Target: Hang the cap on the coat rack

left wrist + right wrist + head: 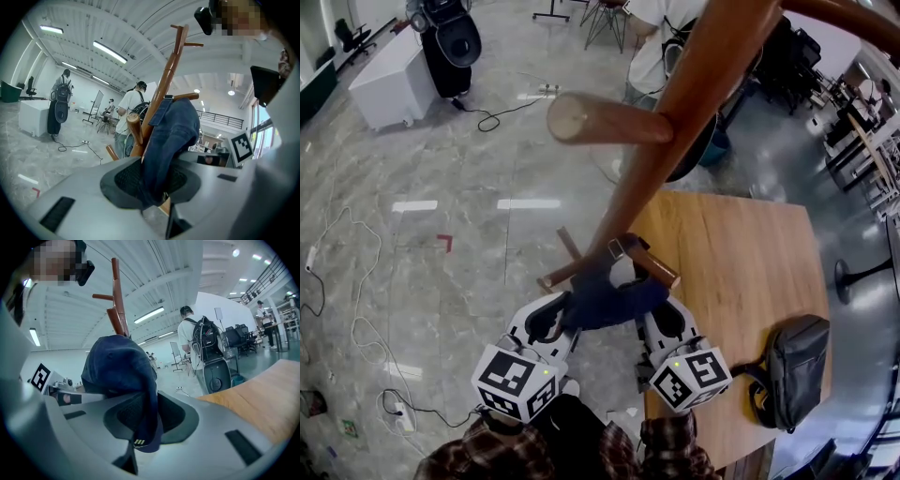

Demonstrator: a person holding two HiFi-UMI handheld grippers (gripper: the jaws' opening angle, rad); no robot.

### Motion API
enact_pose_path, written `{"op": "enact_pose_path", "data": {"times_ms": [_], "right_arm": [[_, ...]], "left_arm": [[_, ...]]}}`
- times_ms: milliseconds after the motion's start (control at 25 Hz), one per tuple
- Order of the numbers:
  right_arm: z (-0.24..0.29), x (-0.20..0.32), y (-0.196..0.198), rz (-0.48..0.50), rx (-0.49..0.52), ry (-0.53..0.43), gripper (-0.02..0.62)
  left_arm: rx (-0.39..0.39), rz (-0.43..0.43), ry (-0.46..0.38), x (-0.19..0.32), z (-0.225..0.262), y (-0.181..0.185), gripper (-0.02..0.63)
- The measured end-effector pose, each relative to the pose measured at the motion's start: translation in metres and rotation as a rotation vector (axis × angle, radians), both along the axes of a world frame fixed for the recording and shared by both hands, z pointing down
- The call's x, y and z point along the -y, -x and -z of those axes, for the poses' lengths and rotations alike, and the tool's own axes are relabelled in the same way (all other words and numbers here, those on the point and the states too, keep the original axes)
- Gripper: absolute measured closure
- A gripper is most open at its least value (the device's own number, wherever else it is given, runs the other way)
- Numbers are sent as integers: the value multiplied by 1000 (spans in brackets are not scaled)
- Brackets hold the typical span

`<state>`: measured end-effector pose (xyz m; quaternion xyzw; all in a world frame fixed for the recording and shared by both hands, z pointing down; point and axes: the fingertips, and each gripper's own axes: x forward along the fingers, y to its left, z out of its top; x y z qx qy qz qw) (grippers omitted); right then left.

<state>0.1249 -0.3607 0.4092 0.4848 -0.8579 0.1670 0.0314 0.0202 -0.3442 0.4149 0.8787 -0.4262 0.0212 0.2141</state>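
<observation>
A dark blue cap (614, 298) is held up between both grippers beside the wooden coat rack (675, 122). My left gripper (565, 323) is shut on the cap's left edge (164, 150). My right gripper (652, 314) is shut on its right edge (140, 427), near the brim. The cap hangs over a short lower peg (652, 261) of the rack. A longer peg (605, 120) juts left higher up the pole. In the left gripper view the rack pole (164, 84) rises just behind the cap.
A wooden table (750, 272) stands to the right with a black bag (792, 370) on it. A person with a backpack (199, 345) stands beyond the rack. A white cabinet (389, 80) and a golf bag (450, 47) sit at the far left. Cables (356, 309) lie on the floor.
</observation>
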Motion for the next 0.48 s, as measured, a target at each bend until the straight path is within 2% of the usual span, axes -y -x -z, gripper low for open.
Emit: {"op": "enact_pose_path", "data": {"times_ms": [240, 480], "right_arm": [[11, -9, 0, -8, -3, -27, 512], [22, -22, 2, -19, 6, -50, 511]], "left_arm": [[-22, -26, 1, -13, 11, 2, 494], [-7, -19, -27, -24, 22, 9, 478]]}}
